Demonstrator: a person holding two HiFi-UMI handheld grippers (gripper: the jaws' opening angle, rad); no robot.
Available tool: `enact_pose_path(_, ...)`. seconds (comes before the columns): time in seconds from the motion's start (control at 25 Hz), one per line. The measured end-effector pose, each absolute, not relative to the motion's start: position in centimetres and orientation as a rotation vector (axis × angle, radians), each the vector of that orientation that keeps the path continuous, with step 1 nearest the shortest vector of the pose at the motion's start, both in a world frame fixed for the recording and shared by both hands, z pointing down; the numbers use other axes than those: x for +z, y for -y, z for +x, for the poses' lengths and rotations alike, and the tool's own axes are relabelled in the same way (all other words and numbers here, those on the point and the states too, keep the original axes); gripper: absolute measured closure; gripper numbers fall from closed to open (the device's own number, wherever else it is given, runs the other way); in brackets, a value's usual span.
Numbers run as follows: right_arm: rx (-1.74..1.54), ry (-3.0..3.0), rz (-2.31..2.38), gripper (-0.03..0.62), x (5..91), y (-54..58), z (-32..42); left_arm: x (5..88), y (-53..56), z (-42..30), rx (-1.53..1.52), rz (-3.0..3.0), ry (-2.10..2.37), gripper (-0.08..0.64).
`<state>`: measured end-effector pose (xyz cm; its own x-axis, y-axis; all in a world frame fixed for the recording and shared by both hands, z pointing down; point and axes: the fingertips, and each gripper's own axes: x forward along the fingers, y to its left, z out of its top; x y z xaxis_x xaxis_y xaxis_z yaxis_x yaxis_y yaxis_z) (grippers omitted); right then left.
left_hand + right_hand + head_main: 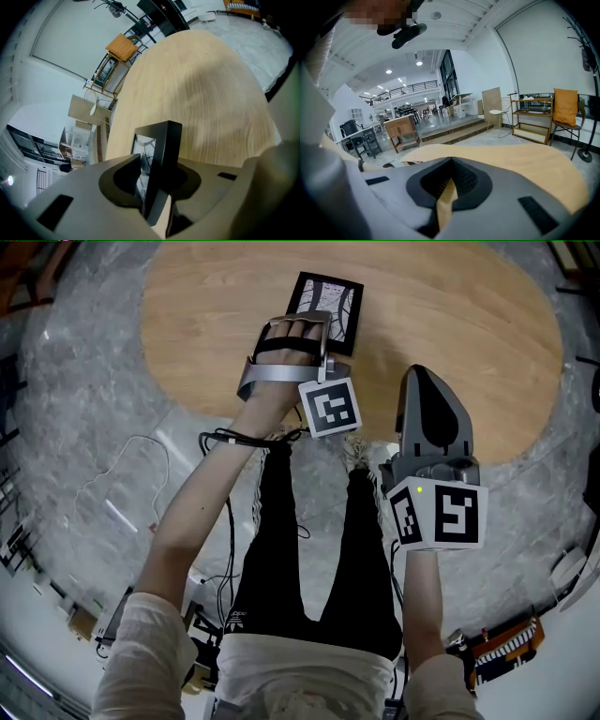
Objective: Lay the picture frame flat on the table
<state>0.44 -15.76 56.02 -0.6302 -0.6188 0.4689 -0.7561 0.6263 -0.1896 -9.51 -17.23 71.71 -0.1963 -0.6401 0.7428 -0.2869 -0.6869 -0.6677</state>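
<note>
Release step: picture frame (330,304) looks flat on the table (450,324), far left. Left gripper (159,183) is slack around its edge, not pressing. Right gripper (450,180) is closed and empty. Next: back the left gripper off without dragging the frame.

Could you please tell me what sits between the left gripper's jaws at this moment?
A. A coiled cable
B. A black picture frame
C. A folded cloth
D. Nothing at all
B: the left gripper view shows the black picture frame edge-on between the jaws of the left gripper, above the wooden table.
</note>
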Motion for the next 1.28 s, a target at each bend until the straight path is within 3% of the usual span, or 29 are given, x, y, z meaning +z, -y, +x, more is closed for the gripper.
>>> enact_pose_path(0.28, 0.55, 2.484, 1.091, 0.586, 56.4, 15.7, 0.7, 74.6, 14.8, -8.4, -2.065, -1.989, -0.953, 0.357)
enact_pose_path(1.28, 0.599, 2.48, 1.025, 0.586, 57.3, 14.4, 0.8, 75.1, 13.4, -8.1, -2.256, -2.146, -0.596, 0.293)
